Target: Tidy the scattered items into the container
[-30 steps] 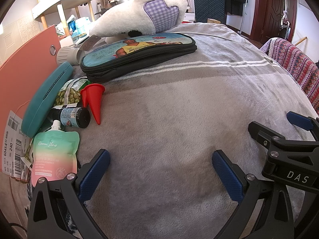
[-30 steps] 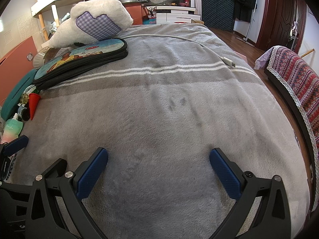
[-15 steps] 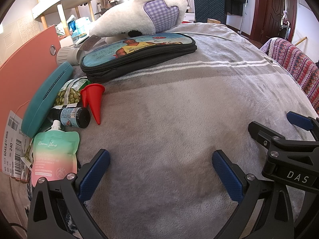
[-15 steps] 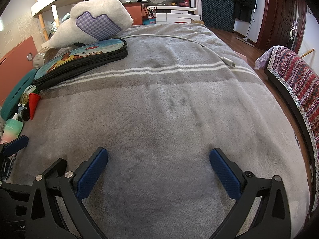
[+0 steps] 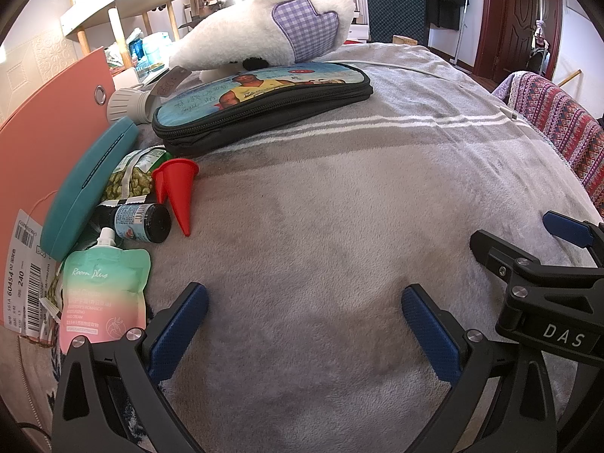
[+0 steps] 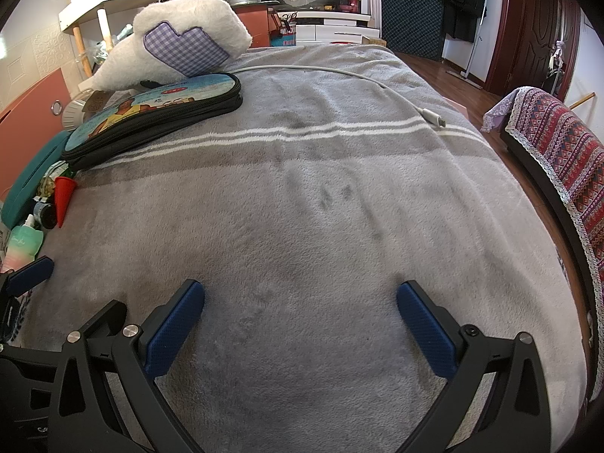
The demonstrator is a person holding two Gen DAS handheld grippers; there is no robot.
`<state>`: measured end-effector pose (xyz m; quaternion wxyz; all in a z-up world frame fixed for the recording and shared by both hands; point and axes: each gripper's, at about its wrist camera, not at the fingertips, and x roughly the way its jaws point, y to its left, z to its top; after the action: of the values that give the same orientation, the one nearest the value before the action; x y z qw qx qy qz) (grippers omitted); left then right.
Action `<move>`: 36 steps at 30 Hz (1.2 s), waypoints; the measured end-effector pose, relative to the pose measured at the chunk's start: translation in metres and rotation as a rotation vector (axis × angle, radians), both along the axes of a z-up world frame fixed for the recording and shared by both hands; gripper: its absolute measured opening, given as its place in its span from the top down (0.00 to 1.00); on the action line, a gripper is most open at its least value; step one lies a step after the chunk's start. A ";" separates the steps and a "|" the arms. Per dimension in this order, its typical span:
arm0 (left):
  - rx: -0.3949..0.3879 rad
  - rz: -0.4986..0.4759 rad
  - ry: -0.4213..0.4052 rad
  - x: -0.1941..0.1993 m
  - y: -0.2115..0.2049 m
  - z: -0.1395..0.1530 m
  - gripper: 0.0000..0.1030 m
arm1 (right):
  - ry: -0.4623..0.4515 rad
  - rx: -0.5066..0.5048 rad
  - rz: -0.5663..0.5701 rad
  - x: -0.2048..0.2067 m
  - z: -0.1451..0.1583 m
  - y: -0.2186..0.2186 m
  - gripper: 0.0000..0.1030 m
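Observation:
A zippered pouch (image 5: 260,104) with a printed picture lies shut at the back left of the grey blanket (image 5: 339,226). Left of it lie several loose items: a teal case (image 5: 87,188), a green snack bag (image 5: 132,179), a red cone (image 5: 179,192), a dark bottle (image 5: 137,221) and a mint-pink spout pouch (image 5: 102,296). My left gripper (image 5: 304,324) hovers open over bare blanket, right of the spout pouch. My right gripper (image 6: 300,321) is open too, empty, further right; the pouch (image 6: 151,117) and red cone (image 6: 62,198) lie far to its left.
A white plush pillow (image 5: 264,34) leans on the pouch's far side. A white charging cable (image 6: 377,83) runs across the back of the blanket. An orange panel (image 5: 41,128) stands at the left edge. A patterned cloth (image 6: 558,151) covers furniture on the right.

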<state>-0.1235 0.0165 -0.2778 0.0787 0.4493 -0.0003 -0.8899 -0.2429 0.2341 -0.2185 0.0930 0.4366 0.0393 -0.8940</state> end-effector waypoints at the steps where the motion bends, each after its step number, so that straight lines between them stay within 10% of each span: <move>1: 0.000 0.000 0.000 0.000 0.000 0.000 0.00 | 0.000 0.000 0.000 0.000 0.001 0.000 0.00; 36: 0.000 0.004 -0.001 0.000 0.000 0.000 0.00 | 0.000 0.000 0.004 0.000 0.001 -0.001 0.00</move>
<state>-0.1233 0.0168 -0.2782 0.0802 0.4497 0.0006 -0.8896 -0.2431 0.2333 -0.2180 0.0949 0.4365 0.0402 -0.8938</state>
